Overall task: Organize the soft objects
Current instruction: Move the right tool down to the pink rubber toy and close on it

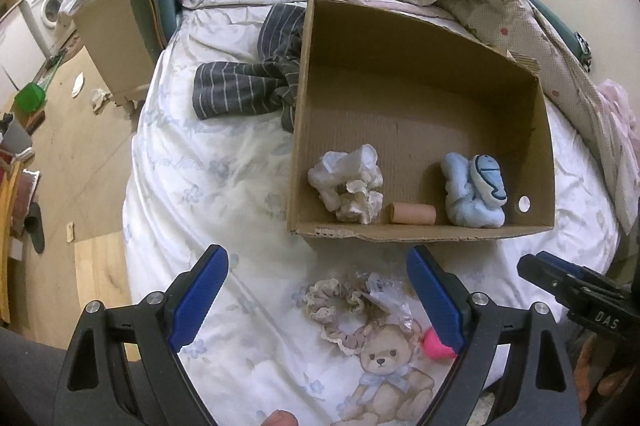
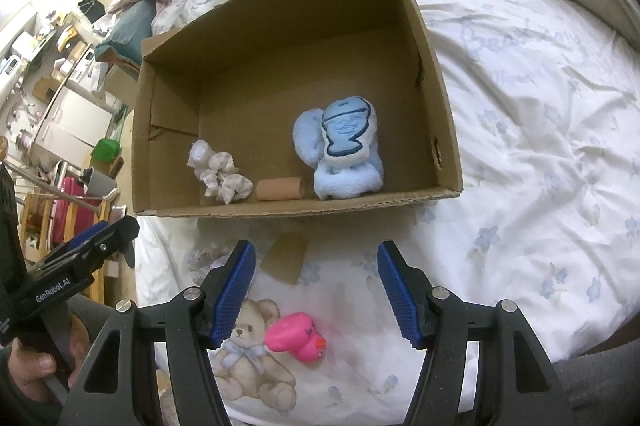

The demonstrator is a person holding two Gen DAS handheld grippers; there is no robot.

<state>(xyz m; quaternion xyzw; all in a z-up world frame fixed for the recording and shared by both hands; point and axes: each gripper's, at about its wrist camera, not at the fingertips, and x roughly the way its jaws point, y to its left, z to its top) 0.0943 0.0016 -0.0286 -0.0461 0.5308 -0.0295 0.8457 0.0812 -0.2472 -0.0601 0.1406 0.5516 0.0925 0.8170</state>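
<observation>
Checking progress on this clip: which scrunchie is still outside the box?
The beige lace-edged scrunchie, lying on the bedsheet between the left gripper's open fingers; the white scrunchie already sits inside the cardboard box.

Left gripper (image 1: 318, 300) and right gripper (image 2: 316, 292) hover, fingers spread (seemingly empty).

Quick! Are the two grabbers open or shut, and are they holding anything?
Left gripper: jaws open, holding nothing.
Right gripper: jaws open, holding nothing.

Matt corrugated cardboard box (image 2: 436, 130) holds a fluffy blue cloth toy (image 2: 344, 154); glossy pink plastic duck (image 2: 296, 338) outside.
</observation>
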